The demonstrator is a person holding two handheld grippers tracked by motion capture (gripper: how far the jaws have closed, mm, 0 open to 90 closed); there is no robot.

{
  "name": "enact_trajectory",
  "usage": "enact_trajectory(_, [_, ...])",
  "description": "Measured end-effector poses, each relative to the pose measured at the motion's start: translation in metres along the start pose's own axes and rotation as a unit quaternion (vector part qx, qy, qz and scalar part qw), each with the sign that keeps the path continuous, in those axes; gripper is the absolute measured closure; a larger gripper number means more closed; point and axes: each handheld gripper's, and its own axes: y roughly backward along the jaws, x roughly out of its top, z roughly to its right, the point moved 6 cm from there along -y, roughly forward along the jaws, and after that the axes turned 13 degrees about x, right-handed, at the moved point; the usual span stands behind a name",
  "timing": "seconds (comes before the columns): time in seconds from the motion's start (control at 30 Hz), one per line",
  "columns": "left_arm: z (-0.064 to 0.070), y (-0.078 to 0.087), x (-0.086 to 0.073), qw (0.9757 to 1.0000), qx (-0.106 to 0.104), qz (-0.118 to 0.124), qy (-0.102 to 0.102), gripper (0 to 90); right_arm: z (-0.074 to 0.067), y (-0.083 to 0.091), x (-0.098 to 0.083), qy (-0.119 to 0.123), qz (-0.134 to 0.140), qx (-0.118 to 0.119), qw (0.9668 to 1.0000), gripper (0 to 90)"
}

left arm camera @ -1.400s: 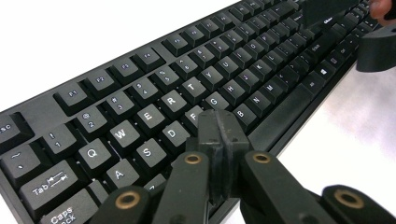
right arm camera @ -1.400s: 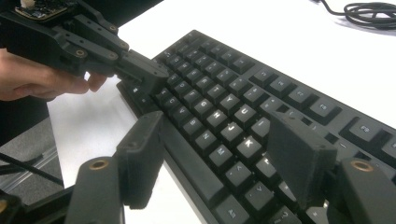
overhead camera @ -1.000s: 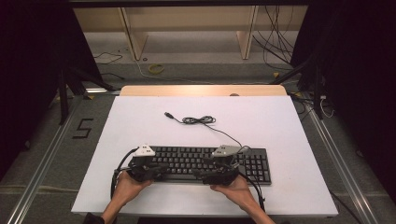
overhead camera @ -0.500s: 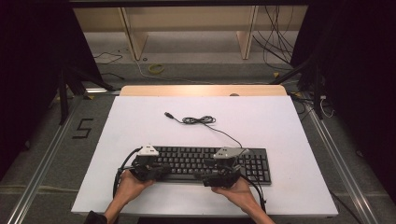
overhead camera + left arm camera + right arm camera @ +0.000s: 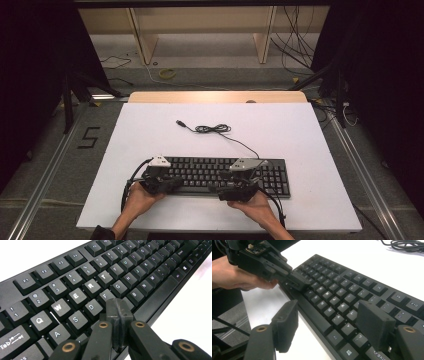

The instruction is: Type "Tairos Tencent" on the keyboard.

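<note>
High view: the keyboard (image 5: 220,172) lies lengthwise across the near desk (image 5: 300,130). The left gripper (image 5: 118,315), fingers pressed together, sits over its left keys; the right gripper (image 5: 329,326), fingers spread, straddles its front edge.

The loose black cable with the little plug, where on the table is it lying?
In the high view the thin black cable lies coiled on the white table, beyond the black keyboard, its plug end pointing left and its other end running to the keyboard's far edge.

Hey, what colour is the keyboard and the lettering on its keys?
The keyboard is black with white lettering, shown best in the left gripper view.
</note>
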Motion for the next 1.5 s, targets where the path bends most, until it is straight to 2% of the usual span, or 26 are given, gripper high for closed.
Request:
enact_trajectory(0.07, [0.001, 0.001, 0.001, 1.0000, 0.006, 0.004, -0.001, 89.4, 0.000, 0.000, 0.000, 0.001, 0.001, 0.000, 1.0000, 34.8])
enact_trajectory(0.2, [-0.001, 0.004, 0.003, 0.9999, 0.005, 0.012, 0.003, 88.8, 0.000, 0.001, 0.001, 0.001, 0.003, 0.000, 1.0000, 34.8])
enact_trajectory(0.37, [-0.002, 0.008, 0.005, 0.9996, -0.003, 0.024, 0.011, 86.0, 0.000, 0.000, 0.001, 0.001, 0.002, 0.001, 1.0000, 34.8])
enact_trajectory(0.5, [-0.004, 0.013, 0.009, 0.9988, -0.010, 0.043, 0.022, 82.6, -0.001, 0.000, 0.001, 0.001, 0.003, 0.002, 1.0000, 34.8])
enact_trajectory(0.73, [-0.006, 0.018, 0.013, 0.9973, -0.018, 0.057, 0.043, 68.7, -0.001, -0.001, 0.001, 0.001, 0.004, 0.003, 1.0000, 34.8])
enact_trajectory(0.77, [-0.007, 0.018, 0.013, 0.9972, -0.016, 0.058, 0.046, 64.7, -0.001, -0.001, 0.001, 0.001, 0.004, 0.003, 1.0000, 34.8])
enact_trajectory(0.87, [-0.008, 0.019, 0.014, 0.9971, -0.015, 0.058, 0.048, 59.9, -0.001, -0.001, 0.001, 0.001, 0.005, 0.003, 1.0000, 34.8])
enact_trajectory(1.1, [-0.013, 0.021, 0.017, 0.9959, -0.007, 0.060, 0.067, 45.5, -0.002, -0.002, 0.002, 0.002, 0.004, 0.004, 1.0000, 34.7])
enact_trajectory(1.27, [-0.016, 0.022, 0.021, 0.9953, -0.001, 0.063, 0.073, 39.1, -0.002, -0.002, 0.002, 0.003, 0.005, 0.005, 1.0000, 34.7])
enact_trajectory(1.5, [-0.023, 0.024, 0.025, 0.9945, 0.005, 0.069, 0.078, 34.7, -0.003, -0.002, 0.002, 0.004, 0.005, 0.006, 1.0000, 34.5])
